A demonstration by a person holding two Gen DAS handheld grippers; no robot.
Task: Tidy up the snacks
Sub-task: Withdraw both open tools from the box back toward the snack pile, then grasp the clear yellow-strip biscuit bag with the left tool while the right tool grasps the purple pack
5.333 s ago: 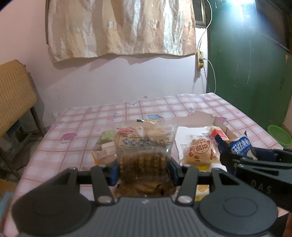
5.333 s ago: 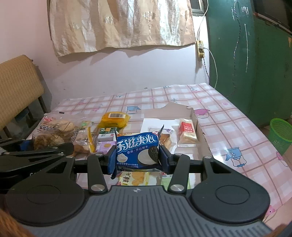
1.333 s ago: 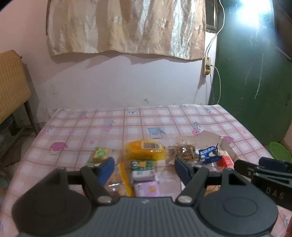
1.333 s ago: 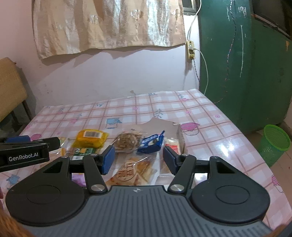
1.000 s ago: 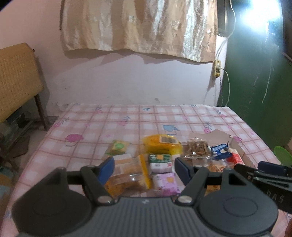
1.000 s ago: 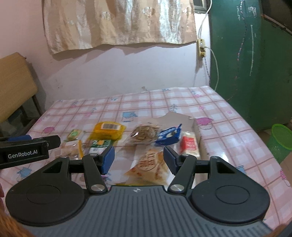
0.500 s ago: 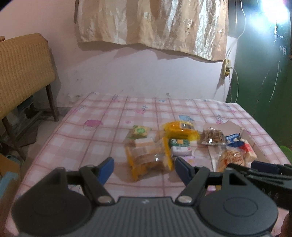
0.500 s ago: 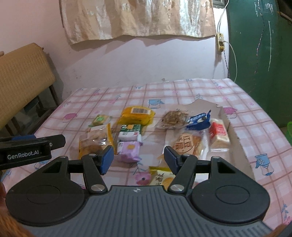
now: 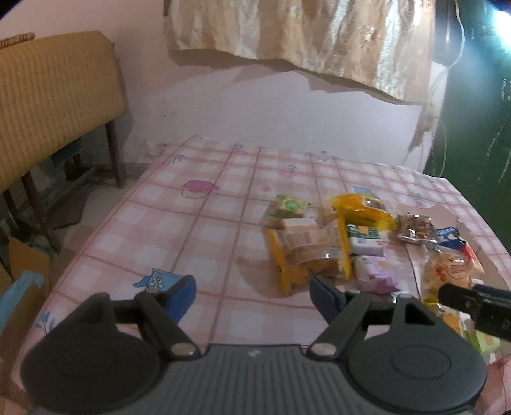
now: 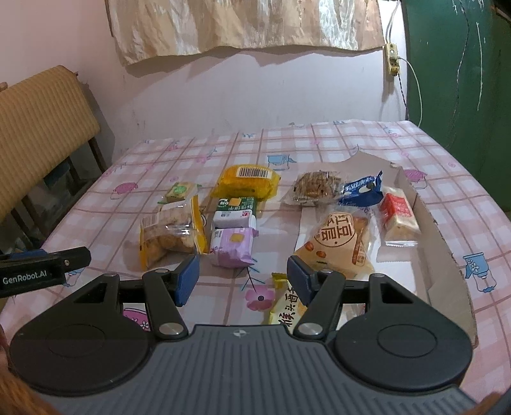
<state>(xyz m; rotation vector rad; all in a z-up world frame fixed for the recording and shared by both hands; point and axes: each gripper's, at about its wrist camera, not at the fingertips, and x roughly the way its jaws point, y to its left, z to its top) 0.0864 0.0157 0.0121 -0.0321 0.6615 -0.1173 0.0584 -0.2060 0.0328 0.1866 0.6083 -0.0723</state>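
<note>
Snack packets lie in the middle of the pink checked table (image 10: pixel 319 137). A flat cardboard sheet (image 10: pixel 444 255) on the right carries a blue cookie pack (image 10: pixel 362 191), a clear nut bar (image 10: pixel 314 186), an orange pastry bag (image 10: pixel 340 242) and a red-and-white pack (image 10: pixel 399 217). To the left lie a yellow pack (image 10: pixel 247 180), a green carton (image 10: pixel 234 210), a purple pack (image 10: pixel 231 245) and a yellow-edged biscuit bag (image 10: pixel 171 236). My right gripper (image 10: pixel 241 279) is open and empty, above a yellow packet (image 10: pixel 287 306). My left gripper (image 9: pixel 252 295), jaws opening, holds nothing, near the biscuit bag (image 9: pixel 308 255).
A wicker-backed chair (image 9: pixel 48 105) stands left of the table, with a cardboard box (image 9: pixel 19 287) on the floor below. A pink wall with a hanging cloth (image 10: pixel 242 25) lies behind, and a green door (image 10: pixel 463 79) on the right. Bare tablecloth stretches along the far and left sides.
Both grippers let go of their packs, which now lie on the cardboard sheet, and drew back. The left view has swung left and lower, and its jaws spread a little wider.
</note>
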